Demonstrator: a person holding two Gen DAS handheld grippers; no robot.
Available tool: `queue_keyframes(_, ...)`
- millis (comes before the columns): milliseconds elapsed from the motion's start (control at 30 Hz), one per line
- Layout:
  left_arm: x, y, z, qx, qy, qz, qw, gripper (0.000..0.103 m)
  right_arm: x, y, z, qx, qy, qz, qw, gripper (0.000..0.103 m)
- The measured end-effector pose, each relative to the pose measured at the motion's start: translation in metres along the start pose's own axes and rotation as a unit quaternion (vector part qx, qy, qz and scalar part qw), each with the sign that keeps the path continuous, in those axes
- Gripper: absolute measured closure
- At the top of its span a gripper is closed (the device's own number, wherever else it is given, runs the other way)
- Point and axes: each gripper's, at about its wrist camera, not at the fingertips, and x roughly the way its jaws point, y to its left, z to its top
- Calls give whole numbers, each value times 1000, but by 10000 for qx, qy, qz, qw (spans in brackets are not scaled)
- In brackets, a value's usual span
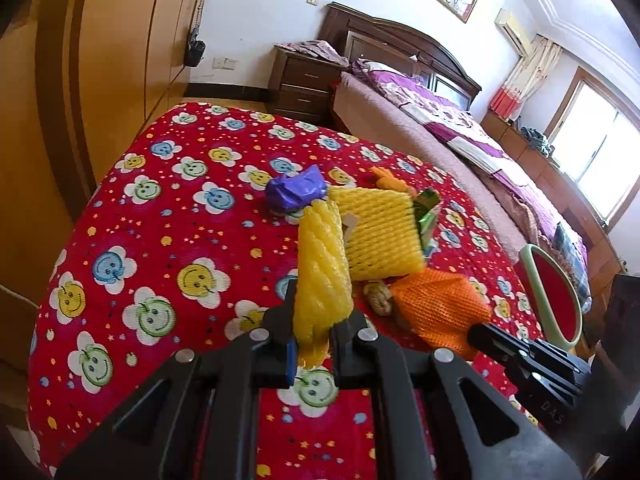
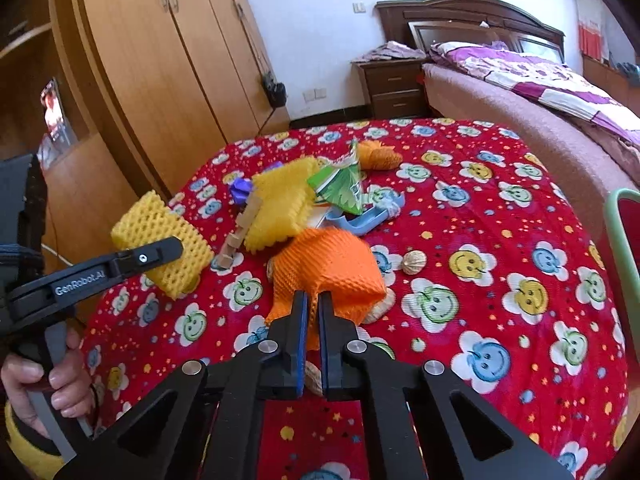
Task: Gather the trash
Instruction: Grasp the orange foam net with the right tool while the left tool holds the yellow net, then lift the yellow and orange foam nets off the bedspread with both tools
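Note:
A pile of trash lies on the table's red smiley-flower cloth [image 1: 160, 240]. My left gripper [image 1: 316, 320] is shut on a yellow foam net [image 1: 322, 268] and holds it off the cloth; the right wrist view shows this net [image 2: 160, 236] in the left gripper [image 2: 172, 246]. My right gripper [image 2: 314, 300] is shut on the near edge of an orange foam net [image 2: 328, 264], also visible as the orange net [image 1: 440, 308] at the right gripper [image 1: 480, 332]. A second yellow net [image 2: 280, 204], a green packet [image 2: 340, 186], a purple wrapper [image 1: 296, 188] and a walnut [image 2: 414, 262] lie in the pile.
A blue plastic piece [image 2: 368, 220], a strip of wooden blocks [image 2: 240, 232] and a small orange net [image 2: 380, 156] also lie on the cloth. A green-rimmed red object [image 1: 556, 296] stands at the table's right edge. Behind are a bed [image 2: 520, 92], a nightstand [image 2: 396, 84] and a wardrobe [image 2: 160, 60].

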Motion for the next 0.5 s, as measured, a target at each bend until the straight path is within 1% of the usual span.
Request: queue_keyframes(500, -19, -30, -3, 272, -109, -242, 9993, 92, -55, -13, -1, 220, -651, -61, 9976, 100)
